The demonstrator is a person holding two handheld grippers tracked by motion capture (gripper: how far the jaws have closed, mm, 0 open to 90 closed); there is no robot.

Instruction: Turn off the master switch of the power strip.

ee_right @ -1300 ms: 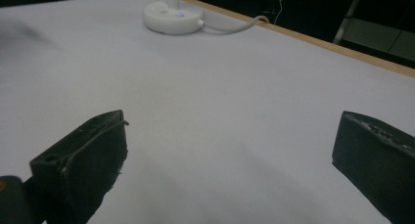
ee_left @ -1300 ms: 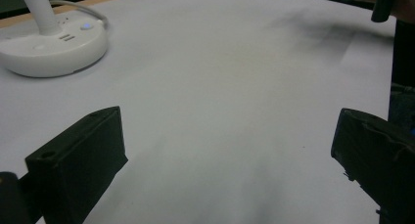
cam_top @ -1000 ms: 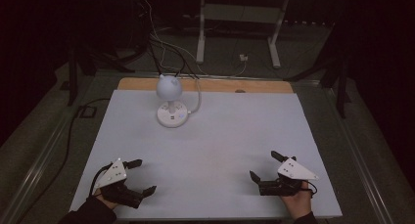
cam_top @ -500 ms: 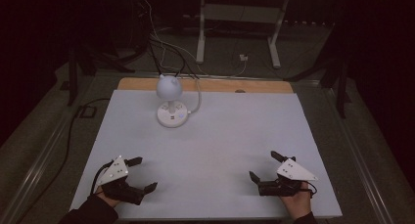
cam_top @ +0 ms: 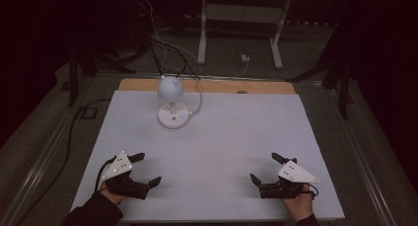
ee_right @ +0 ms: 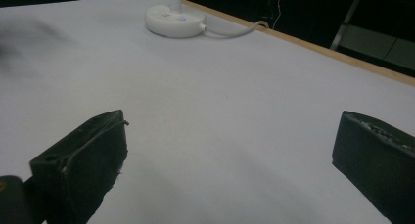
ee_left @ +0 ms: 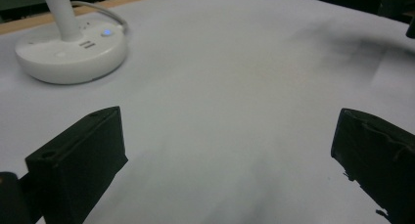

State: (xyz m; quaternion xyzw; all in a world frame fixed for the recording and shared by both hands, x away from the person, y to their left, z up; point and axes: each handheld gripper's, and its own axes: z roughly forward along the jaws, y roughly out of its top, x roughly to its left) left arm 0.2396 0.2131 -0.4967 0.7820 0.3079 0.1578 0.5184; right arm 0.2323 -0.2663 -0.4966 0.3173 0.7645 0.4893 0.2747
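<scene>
A small white desk lamp (cam_top: 172, 98) with a round head and a round base stands at the back left of the white table (cam_top: 226, 137); its base (ee_left: 68, 48) carries a lit blue dot, and the base (ee_right: 174, 21) is far off in the right gripper view. My left gripper (cam_top: 146, 168) rests near the front left edge, jaws wide apart with nothing between them. My right gripper (cam_top: 266, 168) sits near the front right edge, also open and empty. Both are well short of the lamp.
The lamp's white cable (cam_top: 198, 95) loops off the back edge, where a wooden strip (cam_top: 256, 87) borders the table. Beyond it, dark floor with cables and a metal stand (cam_top: 241, 26). Bare white surface lies between the grippers.
Both grippers have hardly shifted; the left one sits very slightly nearer the front edge. The lamp has not moved.
</scene>
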